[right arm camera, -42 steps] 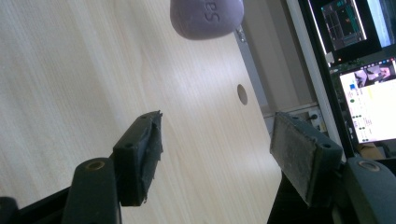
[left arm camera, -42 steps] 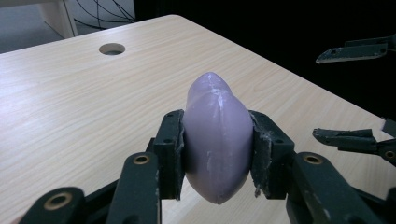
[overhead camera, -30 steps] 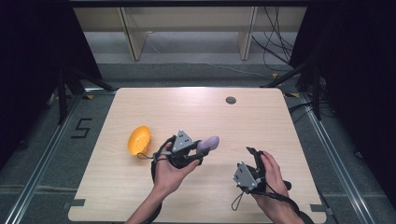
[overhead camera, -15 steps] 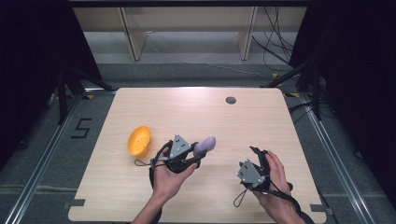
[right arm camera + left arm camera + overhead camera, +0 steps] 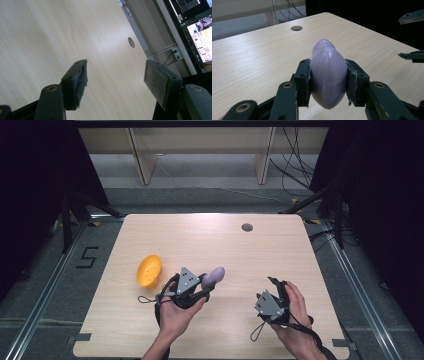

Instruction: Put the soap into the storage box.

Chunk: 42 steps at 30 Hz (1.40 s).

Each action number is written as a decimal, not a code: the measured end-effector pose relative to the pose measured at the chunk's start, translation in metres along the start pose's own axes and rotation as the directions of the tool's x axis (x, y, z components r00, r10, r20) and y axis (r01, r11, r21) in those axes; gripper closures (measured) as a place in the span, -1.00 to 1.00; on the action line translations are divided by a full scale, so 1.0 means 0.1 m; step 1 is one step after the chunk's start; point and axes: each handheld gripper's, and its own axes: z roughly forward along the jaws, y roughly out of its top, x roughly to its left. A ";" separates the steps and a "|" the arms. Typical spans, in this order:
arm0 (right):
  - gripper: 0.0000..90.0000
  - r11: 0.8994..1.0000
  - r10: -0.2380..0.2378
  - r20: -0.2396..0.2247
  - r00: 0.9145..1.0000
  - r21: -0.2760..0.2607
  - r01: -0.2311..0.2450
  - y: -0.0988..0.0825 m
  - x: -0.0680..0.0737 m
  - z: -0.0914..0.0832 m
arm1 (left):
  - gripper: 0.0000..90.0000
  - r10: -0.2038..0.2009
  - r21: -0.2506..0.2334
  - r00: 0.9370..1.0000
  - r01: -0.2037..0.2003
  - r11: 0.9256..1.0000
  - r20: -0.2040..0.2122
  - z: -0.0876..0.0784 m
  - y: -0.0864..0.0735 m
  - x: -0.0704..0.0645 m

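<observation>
A pale purple, egg-like object (image 5: 328,75) is pinched between the two pads of the left claw (image 5: 206,285) and is carried above the desk (image 5: 210,240), near its middle and toward the near side. In the left gripper view the object is seen gripped at its widest part, with its tapered end pointing away toward the round hole (image 5: 296,28) in the far part of the desk. The right claw (image 5: 115,80) is held spread, with nothing between its pads; in the high view it is seen at the near right of the desk (image 5: 274,285), well apart from the purple object.

An orange bowl (image 5: 149,270) lies tilted on its side just left of the left hand (image 5: 177,312), its opening turned toward the right.

The step in hand is judged to be the carrying of the purple object, already grasped and lifted. If the bowl is the goal, a short move to the left is called for, followed by a lowering into the opening before the grip is released. Because the bowl lies tipped, it may first need to be steadied or righted, for which the free right claw could be brought across.
</observation>
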 end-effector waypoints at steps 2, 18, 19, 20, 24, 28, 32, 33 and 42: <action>-0.20 1.000 -0.003 0.001 1.000 -0.003 0.003 0.00 0.00 0.00 | 0.31 -0.006 -0.007 1.000 0.006 1.000 -0.003 -0.01 -0.01 0.01; -0.20 1.000 -0.004 0.002 1.000 -0.001 0.004 0.00 -0.01 0.00 | 0.31 -0.035 -0.055 0.990 0.028 0.998 -0.134 -0.25 -0.04 0.16; -0.20 1.000 -0.027 0.004 1.000 0.007 0.026 0.00 -0.03 -0.01 | 0.31 -0.035 -0.060 0.989 0.027 0.998 -0.142 -0.26 -0.04 0.18; -0.20 1.000 -0.024 0.003 1.000 0.006 0.024 0.00 -0.02 -0.01 | 0.31 -0.036 -0.061 0.987 0.027 0.998 -0.155 -0.28 -0.05 0.19; -0.21 1.000 -0.025 0.003 1.000 0.007 0.025 0.00 -0.02 -0.01 | 0.31 -0.051 -0.072 0.980 0.038 0.997 -0.192 -0.33 -0.07 0.25; -0.21 1.000 -0.006 -0.011 1.000 -0.003 0.006 0.01 -0.01 0.01 | 0.31 -0.061 -0.080 0.974 0.045 0.996 -0.216 -0.36 -0.09 0.29; -0.21 1.000 -0.004 -0.008 1.000 -0.003 0.004 0.01 -0.01 0.00 | 0.31 -0.067 -0.086 0.967 0.047 0.995 -0.247 -0.40 -0.11 0.34; -0.21 1.000 -0.003 -0.010 1.000 -0.004 0.003 0.01 -0.01 0.00 | 0.31 -0.068 -0.088 0.966 0.047 0.995 -0.251 -0.41 -0.11 0.35; -0.21 1.000 -0.009 -0.016 1.000 -0.004 0.009 0.01 -0.01 0.01 | 0.31 -0.091 -0.093 0.946 0.065 0.994 -0.311 -0.46 -0.15 0.43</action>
